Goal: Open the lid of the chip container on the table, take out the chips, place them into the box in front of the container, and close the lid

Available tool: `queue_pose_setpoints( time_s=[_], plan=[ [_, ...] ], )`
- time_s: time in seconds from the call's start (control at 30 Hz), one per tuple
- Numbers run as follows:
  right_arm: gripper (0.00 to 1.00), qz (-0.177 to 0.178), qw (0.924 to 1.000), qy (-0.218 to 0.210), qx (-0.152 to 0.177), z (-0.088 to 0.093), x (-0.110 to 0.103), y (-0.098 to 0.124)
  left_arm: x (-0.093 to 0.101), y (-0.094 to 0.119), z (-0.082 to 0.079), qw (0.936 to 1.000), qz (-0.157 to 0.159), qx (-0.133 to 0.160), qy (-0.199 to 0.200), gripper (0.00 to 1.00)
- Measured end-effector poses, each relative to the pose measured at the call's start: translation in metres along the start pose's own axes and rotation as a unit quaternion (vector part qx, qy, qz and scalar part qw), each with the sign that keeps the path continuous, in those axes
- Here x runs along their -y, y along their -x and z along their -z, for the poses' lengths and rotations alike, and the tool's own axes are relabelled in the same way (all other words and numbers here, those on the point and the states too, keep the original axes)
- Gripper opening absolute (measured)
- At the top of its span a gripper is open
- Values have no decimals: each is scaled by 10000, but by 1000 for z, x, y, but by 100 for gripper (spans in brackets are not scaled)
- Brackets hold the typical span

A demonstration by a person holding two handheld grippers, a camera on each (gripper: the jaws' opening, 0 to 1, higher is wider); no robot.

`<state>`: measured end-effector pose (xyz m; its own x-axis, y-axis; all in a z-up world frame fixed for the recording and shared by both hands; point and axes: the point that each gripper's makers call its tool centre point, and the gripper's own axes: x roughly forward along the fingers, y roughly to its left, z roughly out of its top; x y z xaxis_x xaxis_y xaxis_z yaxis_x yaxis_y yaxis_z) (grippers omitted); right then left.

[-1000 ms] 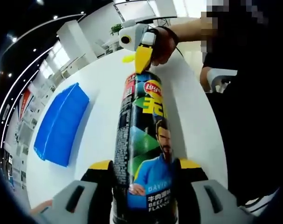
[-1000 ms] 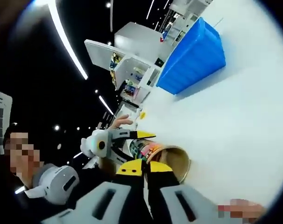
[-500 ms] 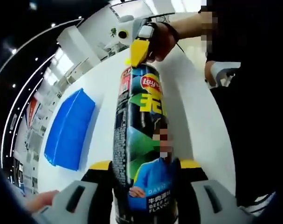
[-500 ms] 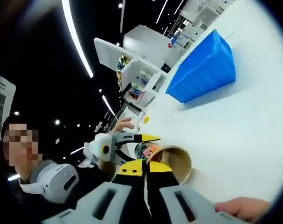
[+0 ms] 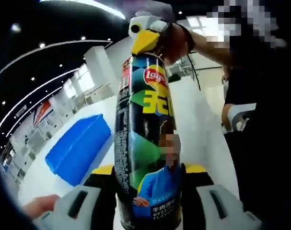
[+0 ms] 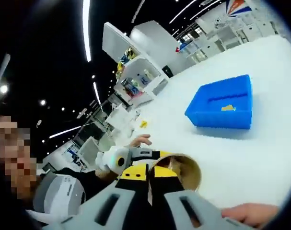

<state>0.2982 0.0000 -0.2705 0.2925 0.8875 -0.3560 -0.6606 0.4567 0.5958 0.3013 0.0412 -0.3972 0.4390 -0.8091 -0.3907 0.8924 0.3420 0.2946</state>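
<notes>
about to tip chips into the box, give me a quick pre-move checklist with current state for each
1. Chip container held by the left hand-held gripper: ok, jaws closed on its lower body.
2. Lid off: ok, the open mouth shows bare in the right gripper view.
3. Right hand-held gripper at the container's rim: ok, jaws together at the edge; what they pinch, cannot tell.
4. Blue box in sight and open: ok, one small yellow piece lies inside.
5. Mouth over the box: not ok, the box sits apart on the white table.
6. Chips left inside: cannot tell.
</notes>
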Motion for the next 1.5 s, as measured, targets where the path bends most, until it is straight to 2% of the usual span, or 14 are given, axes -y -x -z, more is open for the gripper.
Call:
queue_pose_setpoints(
  time_s=[0.07, 0.1, 0.17, 0.27, 0.33, 0.53, 0.63, 0.77, 0.93, 0.97, 1.17, 1.27, 1.37, 1.5],
  plan=[
    [1, 220, 9991, 333, -131, -6, -5, -2, 0, -2, -6, 9989, -42, 407, 231, 53],
    [1, 408, 9971, 619, -191, -11, -7, -4, 0, -3, -8, 9982, -67, 514, 314, 53],
    [1, 550, 9940, 891, -324, -17, -16, -11, 0, -3, -11, 9956, -91, 779, 504, 53],
    [2, 615, 9905, 1084, -583, -20, -29, -23, -1, -5, -12, 9931, -214, 976, 607, 53],
    [2, 790, 9842, 1394, -755, -22, -32, -31, 0, -5, -13, 9900, -238, 1139, 800, 53],
    [2, 1216, 9672, 1877, -1203, -22, -38, -50, -1, -7, -13, 9834, -306, 1399, 1118, 53],
    [2, 1326, 9606, 1986, -1422, -22, -42, -58, 3, -10, -14, 9795, -255, 1553, 1256, 53],
    [3, 1480, 9487, 2186, -1741, -20, -45, -67, 3, -16, -14, 9767, -184, 1644, 1364, 53],
    [3, 1557, 9404, 2274, -1993, -17, -49, -78, 4, -22, -15, 9763, -125, 1614, 1433, 53],
    [3, 1609, 9365, 2385, -2007, -19, -48, -79, 3, -22, -15, 9750, -113, 1646, 1491, 53],
    [4, 1580, 9378, 2426, -1916, -21, -49, -82, 0, -20, -16, 9697, -97, 1782, 1671, 52],
    [4, 1545, 9392, 2418, -1888, -19, -49, -76, 2, -21, -16, 9708, -97, 1782, 1601, 52],
    [4, 1436, 9440, 2331, -1843, -15, -48, -68, 4, -23, -17, 9733, -109, 1772, 1456, 52],
    [4, 1402, 9475, 2292, -1736, -17, -49, -69, 3, -24, -17, 9708, 1, 1872, 1500, 52]
  ],
)
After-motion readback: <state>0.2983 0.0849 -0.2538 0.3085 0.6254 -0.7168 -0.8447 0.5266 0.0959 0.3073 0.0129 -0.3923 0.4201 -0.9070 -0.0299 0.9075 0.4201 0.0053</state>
